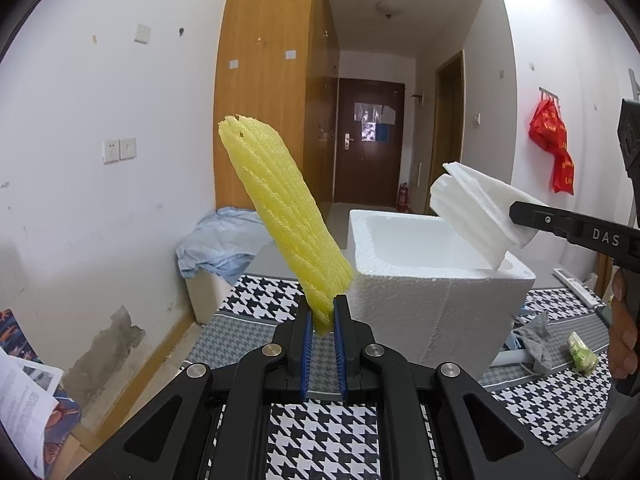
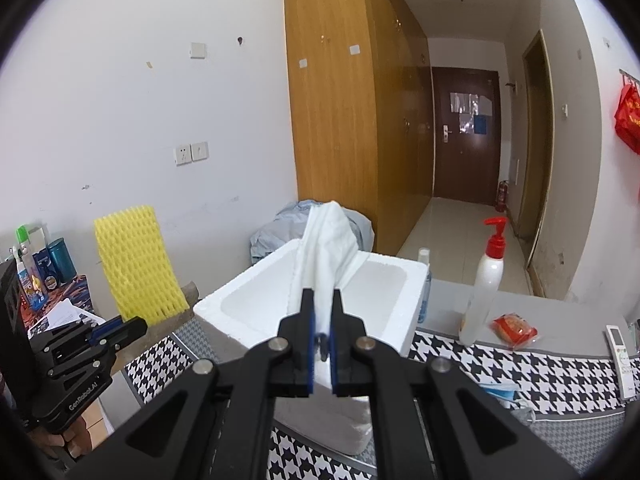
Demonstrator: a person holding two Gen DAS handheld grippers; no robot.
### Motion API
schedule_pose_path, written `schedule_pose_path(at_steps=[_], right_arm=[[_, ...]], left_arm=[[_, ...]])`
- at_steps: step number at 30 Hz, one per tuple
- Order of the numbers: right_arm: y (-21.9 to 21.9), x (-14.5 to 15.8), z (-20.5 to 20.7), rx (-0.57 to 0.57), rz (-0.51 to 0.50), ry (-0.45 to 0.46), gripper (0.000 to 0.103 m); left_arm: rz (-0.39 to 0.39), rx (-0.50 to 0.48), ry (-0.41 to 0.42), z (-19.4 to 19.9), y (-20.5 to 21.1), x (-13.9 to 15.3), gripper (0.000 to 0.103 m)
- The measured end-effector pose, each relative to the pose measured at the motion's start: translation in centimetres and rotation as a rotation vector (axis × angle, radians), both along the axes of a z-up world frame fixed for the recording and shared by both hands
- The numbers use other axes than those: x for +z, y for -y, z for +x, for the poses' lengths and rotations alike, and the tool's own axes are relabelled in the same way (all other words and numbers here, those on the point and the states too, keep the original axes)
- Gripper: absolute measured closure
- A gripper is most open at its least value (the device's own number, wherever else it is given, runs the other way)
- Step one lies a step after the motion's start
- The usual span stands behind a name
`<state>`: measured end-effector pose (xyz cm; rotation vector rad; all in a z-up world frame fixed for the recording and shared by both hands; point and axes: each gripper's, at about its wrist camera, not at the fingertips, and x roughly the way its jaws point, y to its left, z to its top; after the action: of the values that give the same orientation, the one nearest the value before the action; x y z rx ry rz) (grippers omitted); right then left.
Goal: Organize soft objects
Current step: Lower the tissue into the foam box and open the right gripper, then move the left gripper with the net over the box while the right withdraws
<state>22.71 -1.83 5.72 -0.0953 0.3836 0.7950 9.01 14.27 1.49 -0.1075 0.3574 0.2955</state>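
My left gripper point(image 1: 323, 305) is shut on a yellow foam net sleeve point(image 1: 286, 204) that stands up and leans left, held left of the white styrofoam box point(image 1: 432, 292). It also shows in the right wrist view point(image 2: 138, 266), with the left gripper point(image 2: 120, 326) below it. My right gripper point(image 2: 323, 300) is shut on a white foam sheet point(image 2: 330, 246) and holds it over the open box point(image 2: 320, 300). In the left wrist view the white sheet point(image 1: 476, 208) hangs above the box's right rim, pinched by the right gripper point(image 1: 520, 214).
The box stands on a houndstooth-patterned cloth point(image 1: 324, 440). A grey sock point(image 1: 536, 340) and a green wrapped item point(image 1: 582, 354) lie right of it. A pump bottle point(image 2: 486, 280), a red packet point(image 2: 514, 330) and a remote point(image 2: 622, 358) sit right. Bottles point(image 2: 40, 268) stand left.
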Motion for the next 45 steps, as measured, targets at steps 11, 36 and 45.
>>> schedule_pose_path(at_steps=[11, 36, 45], right_arm=[[-1.8, -0.9, 1.4, -0.01, -0.032, -0.033, 0.095], [-1.4, -1.4, 0.8, 0.019, -0.018, -0.023, 0.019], [0.3, -1.4, 0.5, -0.002, -0.001, -0.02, 0.017]], left_arm=[[-0.015, -0.007, -0.017, 1.0, -0.9, -0.5, 0.092], [0.004, 0.005, 0.008, 0.9, -0.6, 0.5, 0.092], [0.027, -0.026, 0.036, 1.0, 0.5, 1.7, 0.092]])
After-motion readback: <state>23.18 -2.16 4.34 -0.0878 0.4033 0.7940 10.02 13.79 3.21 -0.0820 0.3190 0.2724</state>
